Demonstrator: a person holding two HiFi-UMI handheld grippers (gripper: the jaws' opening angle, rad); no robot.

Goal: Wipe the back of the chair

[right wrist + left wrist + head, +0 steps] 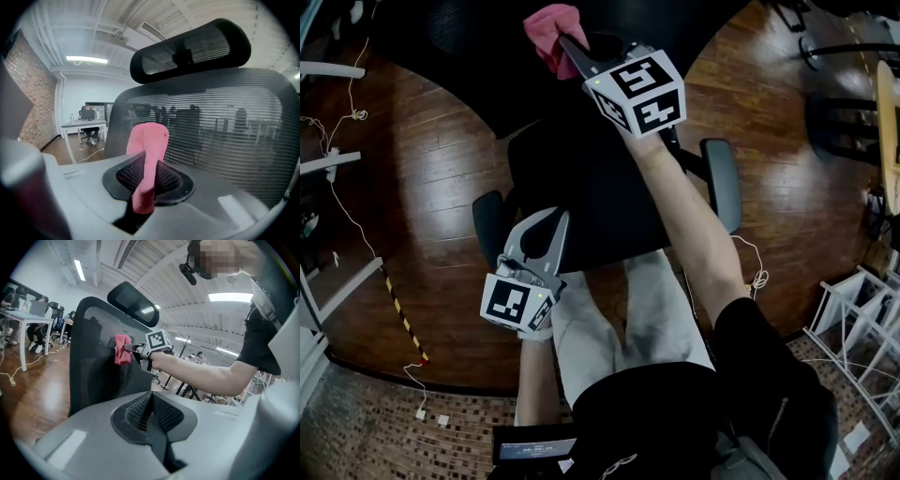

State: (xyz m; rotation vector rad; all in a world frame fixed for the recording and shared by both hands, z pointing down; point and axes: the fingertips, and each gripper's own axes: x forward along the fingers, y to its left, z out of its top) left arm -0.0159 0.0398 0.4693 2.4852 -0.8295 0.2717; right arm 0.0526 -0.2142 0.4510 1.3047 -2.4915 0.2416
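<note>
While the right gripper point(146, 183) has its fingers closed on a pink cloth point(146, 145), the left gripper point(151, 411) is held lower, its fingers shut together with nothing between them. The cloth stands up from the right fingers as a folded strip, and its lower end hangs out below the pads (the right gripper view shows this best). Just ahead of those fingers rises the black mesh back point(225, 136) of the chair, and above them sits the headrest point(190, 49).

From the left gripper view the cloth point(123, 348) seems to press on the back point(91, 366), high up and just under the headrest, though the contact itself is hard to make out.

In the head view the right gripper point(574, 52) reaches forward over the seat point(591, 202), with the cloth point(551, 33) bunched just past its fingertips. The left gripper point(542, 225) sits at the seat's near edge, fingers pointing toward the chair. An armrest point(722, 183) lies to the right, well behind the right fingers. Dark wooden floor point(431, 187) spreads beneath. Far to the left of the right fingers stands a white bench point(84, 124).
</note>
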